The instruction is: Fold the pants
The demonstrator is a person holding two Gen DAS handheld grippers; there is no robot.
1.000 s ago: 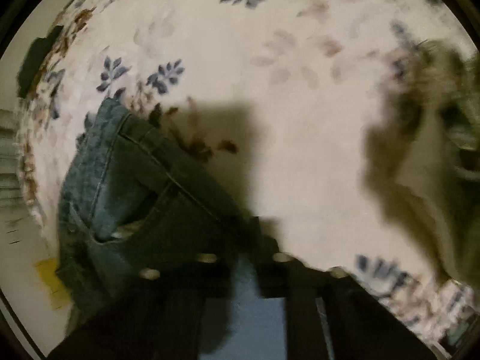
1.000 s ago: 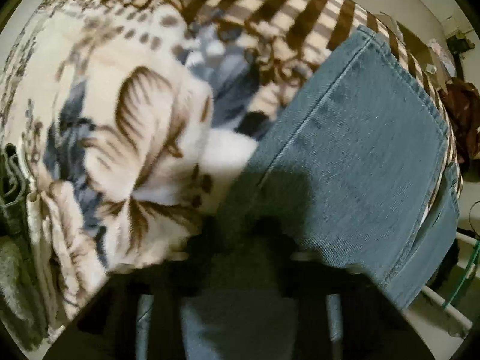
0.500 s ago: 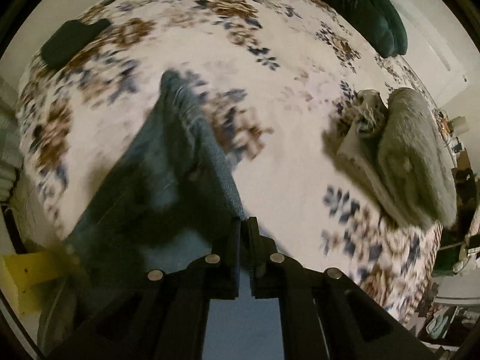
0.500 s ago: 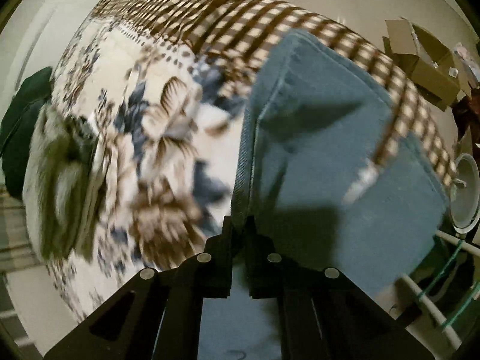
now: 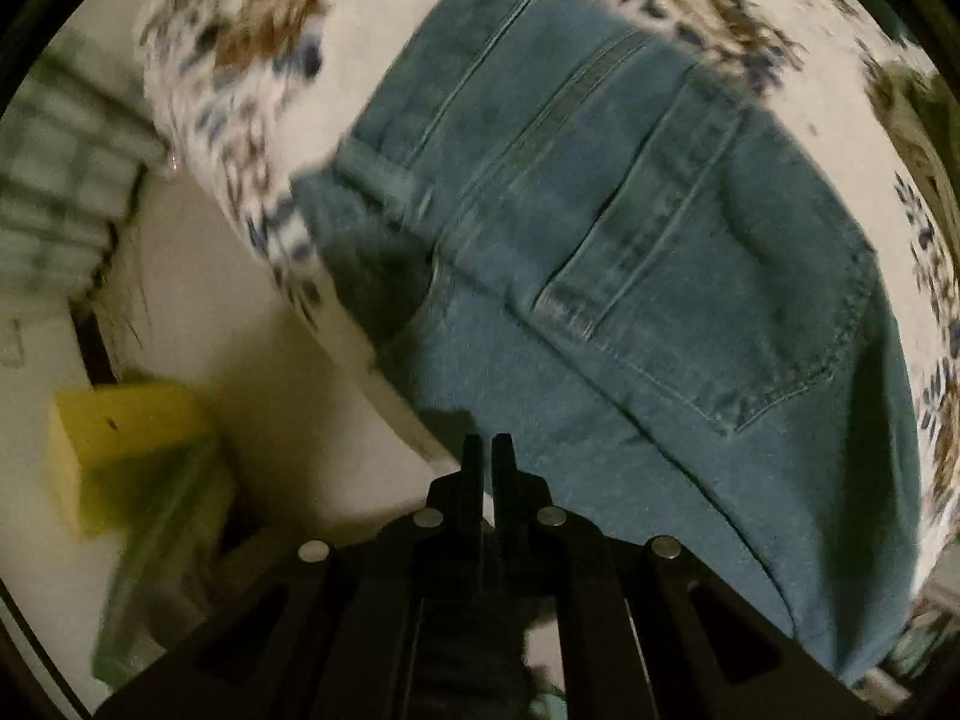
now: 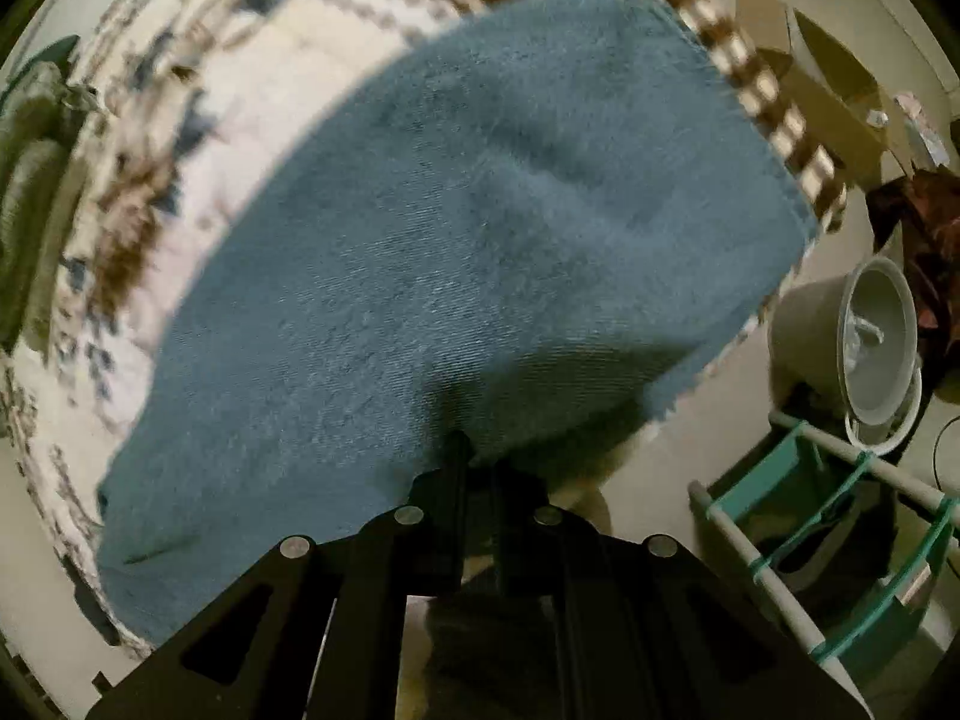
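Observation:
Blue denim pants [image 5: 660, 252] lie spread on a floral bed cover, back pocket and waistband up. My left gripper [image 5: 487, 450] is shut, its fingers pinching the pants' near edge at the bed's side. In the right wrist view the plain leg part of the pants [image 6: 456, 252] drapes over the bed. My right gripper [image 6: 474, 450] is shut on the pants' near edge, the cloth hanging over its fingertips.
A floral blanket [image 5: 240, 60] covers the bed, with a brown checked border [image 6: 768, 96]. A yellow block [image 5: 120, 444] sits on the floor at left. A grey bucket [image 6: 864, 336], a teal and white rack [image 6: 840, 540] and cardboard boxes [image 6: 828, 72] stand at right.
Both grippers have pulled back toward the bed's edge with the pants, which now lie spread flatter. The left view has swung down onto the waistband and pocket.

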